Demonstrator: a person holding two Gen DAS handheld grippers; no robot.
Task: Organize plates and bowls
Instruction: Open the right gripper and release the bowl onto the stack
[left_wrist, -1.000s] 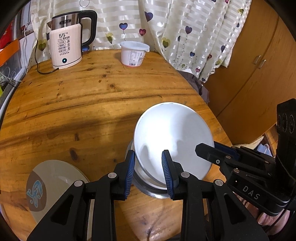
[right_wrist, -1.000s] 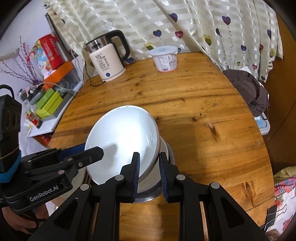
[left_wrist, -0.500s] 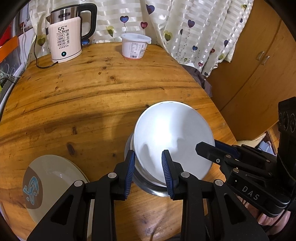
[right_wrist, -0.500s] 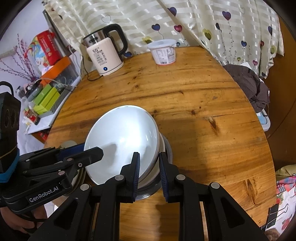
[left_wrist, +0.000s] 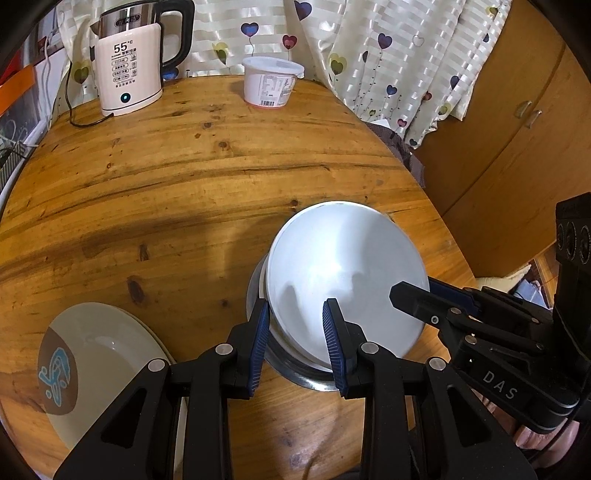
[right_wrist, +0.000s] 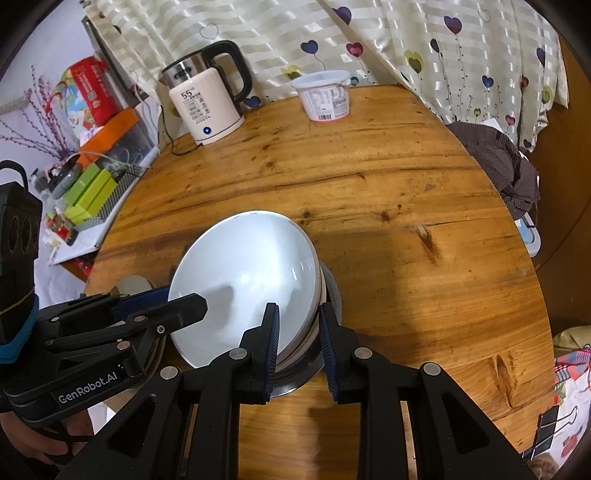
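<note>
Heart-print curtain (left_wrist: 388, 55), wooden cabinet (left_wrist: 517, 147)

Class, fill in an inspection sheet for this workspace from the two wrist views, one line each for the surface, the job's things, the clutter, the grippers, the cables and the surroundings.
Surface: round wooden table, knotty and bare in the middle.
Job's things: white bowl tilted in a stack, on a metal bowl; patterned plate at the near left edge.
Clutter: electric kettle and lidded plastic tub at the far edge.
Grippers: left gripper and right gripper each straddle the white bowl's rim; whether the pads press cannot be told.
Cables: kettle cord trails off the far left edge.
Surroundings: heart-print curtain, wooden cabinet, cluttered side shelf, dark cloth.
</note>
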